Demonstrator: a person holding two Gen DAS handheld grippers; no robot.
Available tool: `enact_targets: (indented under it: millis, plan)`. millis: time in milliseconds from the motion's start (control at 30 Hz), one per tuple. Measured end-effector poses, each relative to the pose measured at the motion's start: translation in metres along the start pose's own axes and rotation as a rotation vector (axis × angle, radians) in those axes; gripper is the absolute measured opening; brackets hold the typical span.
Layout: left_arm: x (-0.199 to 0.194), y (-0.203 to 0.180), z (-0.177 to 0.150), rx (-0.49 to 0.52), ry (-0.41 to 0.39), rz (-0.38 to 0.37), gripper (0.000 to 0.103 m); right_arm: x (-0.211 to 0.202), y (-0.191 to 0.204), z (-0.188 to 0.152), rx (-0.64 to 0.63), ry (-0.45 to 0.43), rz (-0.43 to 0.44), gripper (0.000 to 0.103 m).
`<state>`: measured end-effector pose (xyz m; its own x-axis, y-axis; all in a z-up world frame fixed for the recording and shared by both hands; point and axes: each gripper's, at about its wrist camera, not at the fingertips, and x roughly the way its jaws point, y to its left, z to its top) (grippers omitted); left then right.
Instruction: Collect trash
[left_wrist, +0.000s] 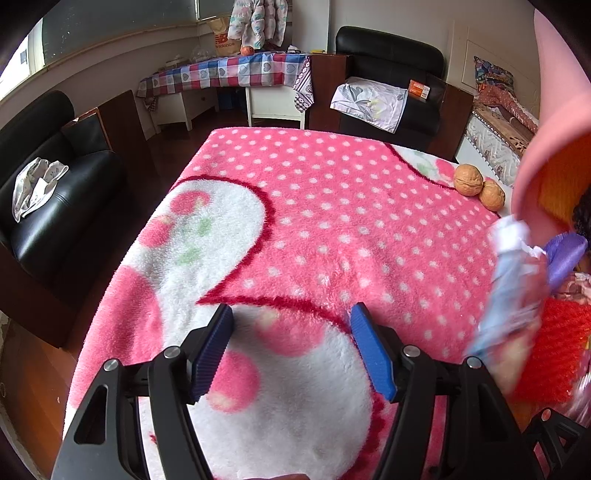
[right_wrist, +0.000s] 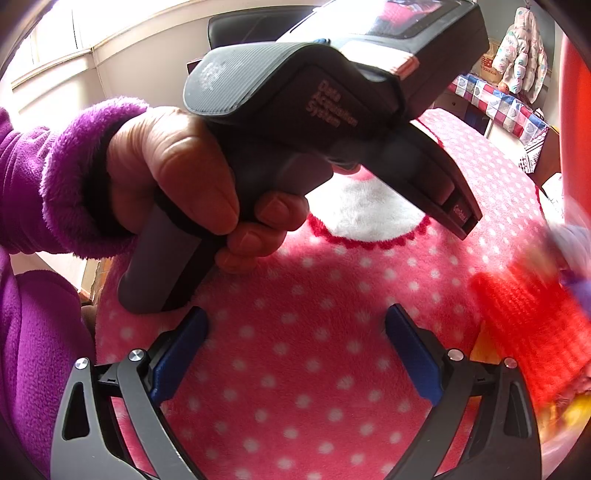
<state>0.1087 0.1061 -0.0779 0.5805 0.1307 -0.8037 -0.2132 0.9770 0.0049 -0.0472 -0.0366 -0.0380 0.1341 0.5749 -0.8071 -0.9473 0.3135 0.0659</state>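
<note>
While both jaws gape empty, blurred wrapper (left_wrist: 513, 280) sits right of L gripper (left_wrist: 291, 325).

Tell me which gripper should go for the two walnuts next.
Left, probably. The left gripper is open and empty, with both walnuts in its view, ahead and to its right on the pink blanket. The right gripper is open too, but its camera shows no walnuts.
</note>
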Motion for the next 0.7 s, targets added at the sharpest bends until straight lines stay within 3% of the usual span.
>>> enact_targets:
  millis: [700]
  plan:
    - [0.001, -0.0006, 0.0005, 0.004, 0.002, -0.005, 0.068, -0.0009, 0.0013, 0.0, 0.0, 0.0, 0.0, 0.097]
